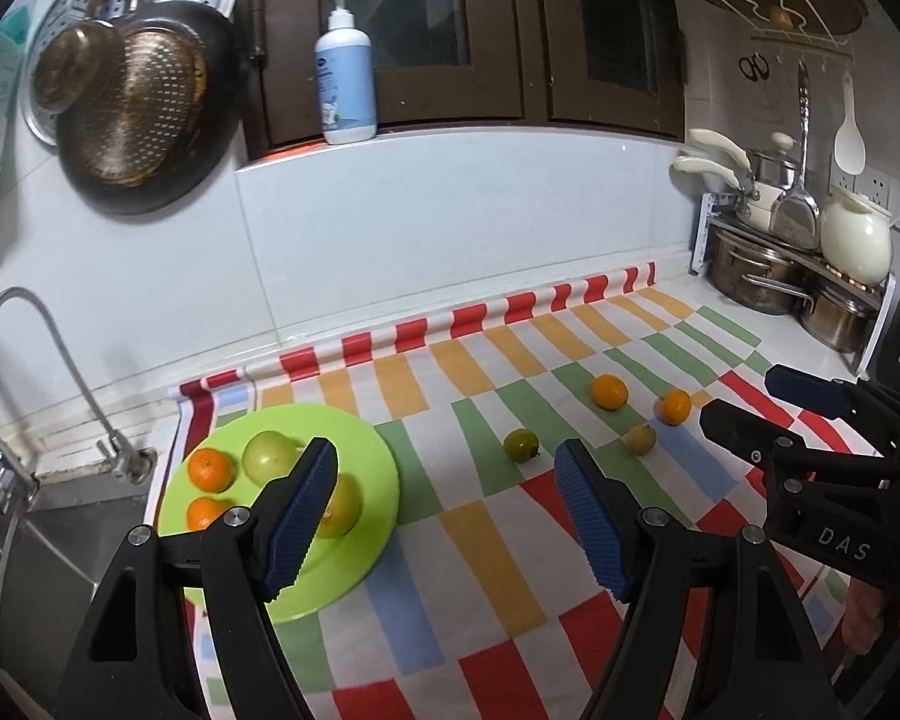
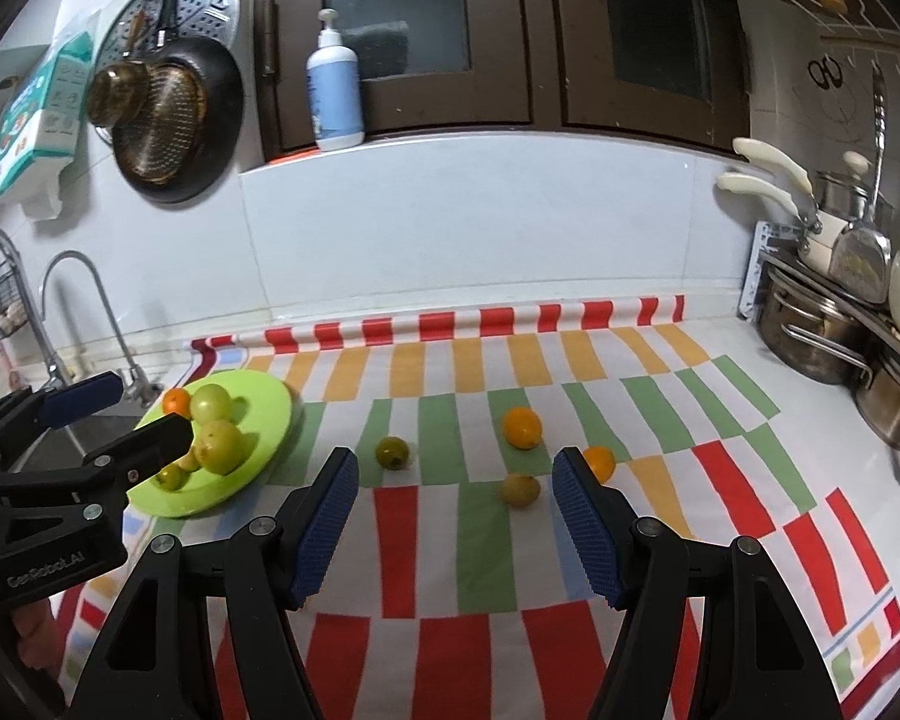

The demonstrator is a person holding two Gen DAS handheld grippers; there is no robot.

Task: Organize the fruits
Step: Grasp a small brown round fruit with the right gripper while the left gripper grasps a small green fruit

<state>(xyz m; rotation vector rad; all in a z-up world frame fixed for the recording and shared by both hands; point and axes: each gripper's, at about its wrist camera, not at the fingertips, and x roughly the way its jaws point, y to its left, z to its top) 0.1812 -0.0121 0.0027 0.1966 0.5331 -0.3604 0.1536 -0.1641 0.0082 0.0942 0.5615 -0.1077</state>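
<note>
On the left of the counter, a lime-green plate (image 1: pixel 378 468) sits on the checked tablecloth (image 1: pixel 480 546) beside the sink, already carrying two tangerines (image 1: pixel 211 469) and two larger green fruits (image 1: pixel 268 456). The left gripper (image 1: pixel 447 519) hovers near the plate's right edge, jaws parted about halfway, with nothing between them.

Toward the middle lies a small dark-green fruit (image 2: pixel 392 452), well apart from the plate. Further right are three more loose pieces: an orange tangerine (image 2: pixel 522 428), a small yellowish fruit (image 2: pixel 519 489) and another tangerine (image 2: pixel 600 463), partly hidden behind the right gripper's finger. The right gripper (image 2: pixel 453 525) is likewise half open and empty, pointing down at the cloth short of them.

These fruits look light, round and firm, so they probably roll at a nudge. The skins are smooth; the ribbed blue pads (image 2: pixel 324 531) should help. A hold across the widest middle, squeezing gently, seems safest against bruising or popping out.
</note>
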